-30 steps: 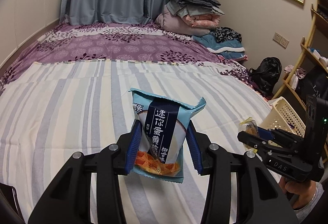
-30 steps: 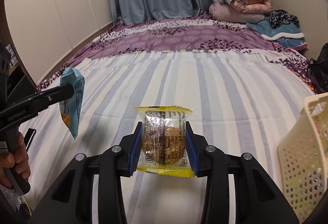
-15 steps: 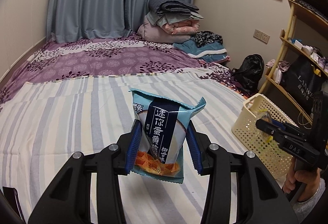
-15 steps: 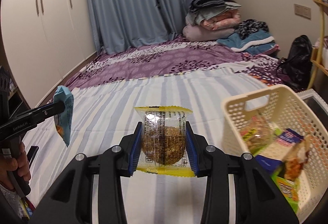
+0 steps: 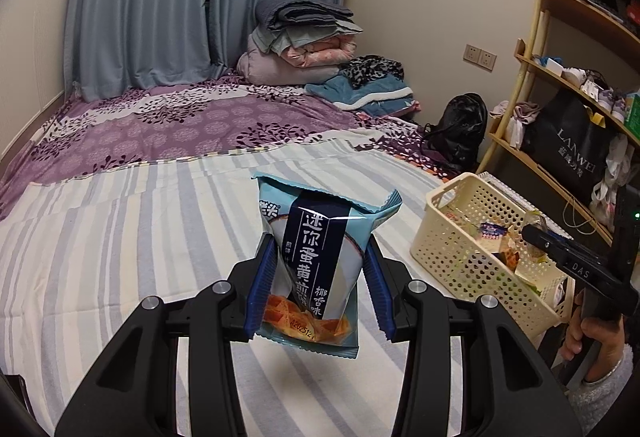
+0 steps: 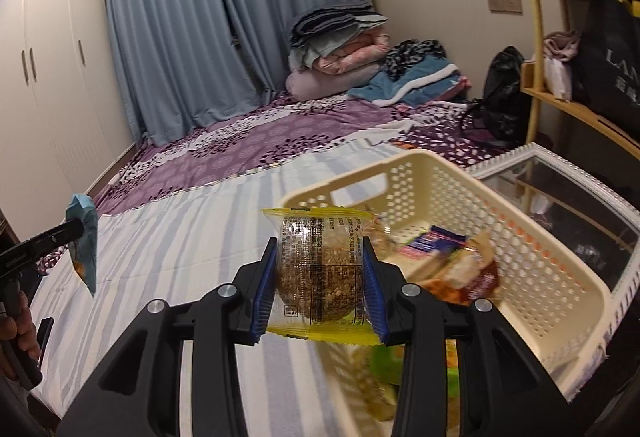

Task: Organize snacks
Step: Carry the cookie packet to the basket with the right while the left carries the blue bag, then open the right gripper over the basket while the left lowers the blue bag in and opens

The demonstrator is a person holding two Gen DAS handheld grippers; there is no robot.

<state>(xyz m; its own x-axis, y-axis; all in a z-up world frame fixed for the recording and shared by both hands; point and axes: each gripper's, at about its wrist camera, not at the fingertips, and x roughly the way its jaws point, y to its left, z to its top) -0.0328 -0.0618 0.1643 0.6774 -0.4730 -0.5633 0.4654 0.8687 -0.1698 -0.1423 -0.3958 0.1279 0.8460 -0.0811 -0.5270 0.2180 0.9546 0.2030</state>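
My left gripper [image 5: 318, 289] is shut on a light blue snack bag [image 5: 320, 261] with a dark label, held upright above the striped bed sheet. My right gripper [image 6: 320, 291] is shut on a clear, yellow-edged packet with a round grain cracker [image 6: 320, 277]. That packet hangs over the near rim of a cream perforated basket [image 6: 532, 257] holding several snack packs [image 6: 452, 257]. In the left wrist view the basket [image 5: 448, 241] stands to the right of the blue bag, with the right gripper [image 5: 538, 237] over it. The right wrist view shows the blue bag [image 6: 84, 241] far left.
A striped sheet [image 5: 120, 237] and purple quilt [image 5: 180, 125] cover the bed. Folded blankets [image 5: 304, 41] pile at its far end. A wooden shelf unit [image 5: 560, 109] with bags stands right of the basket. A white-framed glass panel [image 6: 568, 197] lies behind the basket. A wardrobe [image 6: 48, 97] stands left.
Both grippers swung right with their packets still held. The basket came from the right edge to beneath the cracker packet in the right wrist view, and grew nearer in the left wrist view.
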